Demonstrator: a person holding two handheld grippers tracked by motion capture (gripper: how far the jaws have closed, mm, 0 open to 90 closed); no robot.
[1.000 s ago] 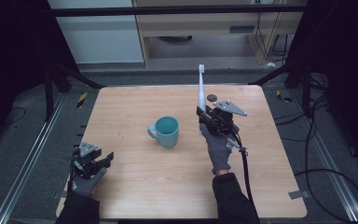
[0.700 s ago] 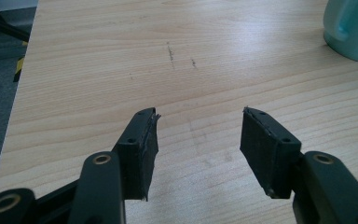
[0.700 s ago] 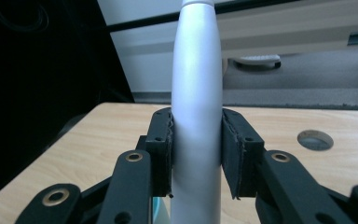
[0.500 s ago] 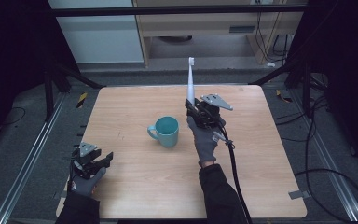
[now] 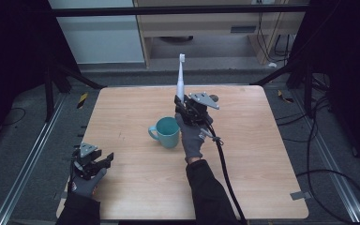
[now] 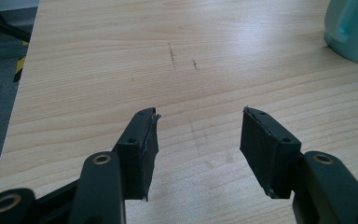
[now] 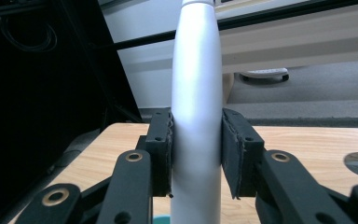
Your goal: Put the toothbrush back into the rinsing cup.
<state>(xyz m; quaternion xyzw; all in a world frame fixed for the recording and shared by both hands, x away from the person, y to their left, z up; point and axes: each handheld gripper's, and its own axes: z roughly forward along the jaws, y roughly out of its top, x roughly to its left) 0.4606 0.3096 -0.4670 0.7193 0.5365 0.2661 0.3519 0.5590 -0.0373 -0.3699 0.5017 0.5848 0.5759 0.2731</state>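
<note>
Two hand-held grippers: right hand-held gripper (image 5: 183, 101) pinches a smooth white toothbrush (image 5: 180, 77) upright above the teal mug (image 5: 167, 132); left hand-held gripper (image 5: 101, 161), jaws spread, near the wooden desk (image 5: 262, 154) edge.

Teal mug (image 5: 167, 132) on wooden table (image 5: 262, 154)

A teal mug (image 5: 165, 131) stands mid-table, with the right gripper (image 5: 183, 104) and its upright toothbrush (image 5: 181, 78) just beside it. Bare wooden table (image 5: 272, 154) lies open right of them and between the mug and the left gripper (image 5: 104, 161).
</note>
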